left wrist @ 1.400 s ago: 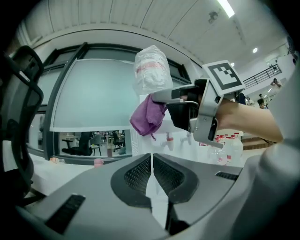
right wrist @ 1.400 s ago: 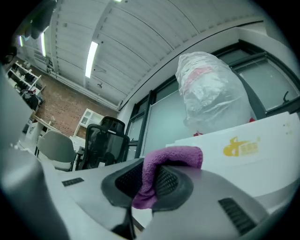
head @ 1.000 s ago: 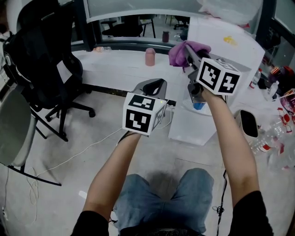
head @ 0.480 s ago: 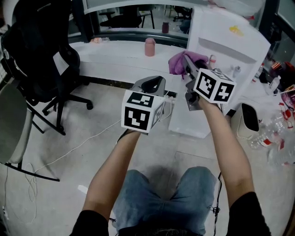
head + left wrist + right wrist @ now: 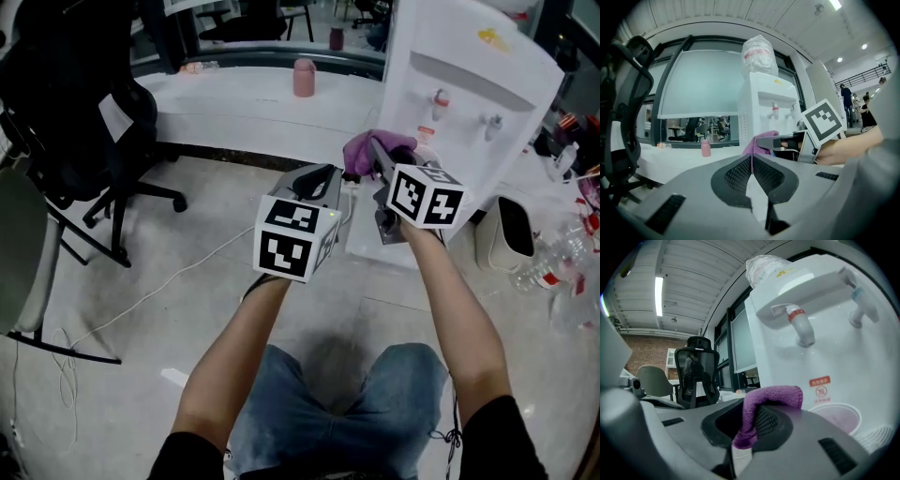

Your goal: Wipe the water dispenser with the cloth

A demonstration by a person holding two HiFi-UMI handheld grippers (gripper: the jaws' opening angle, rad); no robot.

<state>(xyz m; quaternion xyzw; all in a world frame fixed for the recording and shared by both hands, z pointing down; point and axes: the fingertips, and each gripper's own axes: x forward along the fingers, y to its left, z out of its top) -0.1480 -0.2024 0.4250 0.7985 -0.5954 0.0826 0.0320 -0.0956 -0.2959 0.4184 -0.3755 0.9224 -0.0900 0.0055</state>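
The white water dispenser stands at the upper right, with a red-tipped tap and a blue-tipped tap on its front. My right gripper is shut on a purple cloth, which hangs just in front of the dispenser's lower front panel, below the taps. In the right gripper view the purple cloth is folded over one jaw. My left gripper is held to the left of the cloth, shut with nothing in it. In the left gripper view the dispenser carries a bottle wrapped in plastic.
A black office chair stands at the left. A white counter with a pink cup runs behind. A white cable lies on the floor. Plastic bottles and a white bin sit right of the dispenser.
My right gripper with the purple cloth has come down the dispenser's front, from near its top to below the taps. The left gripper stays roughly where it was.
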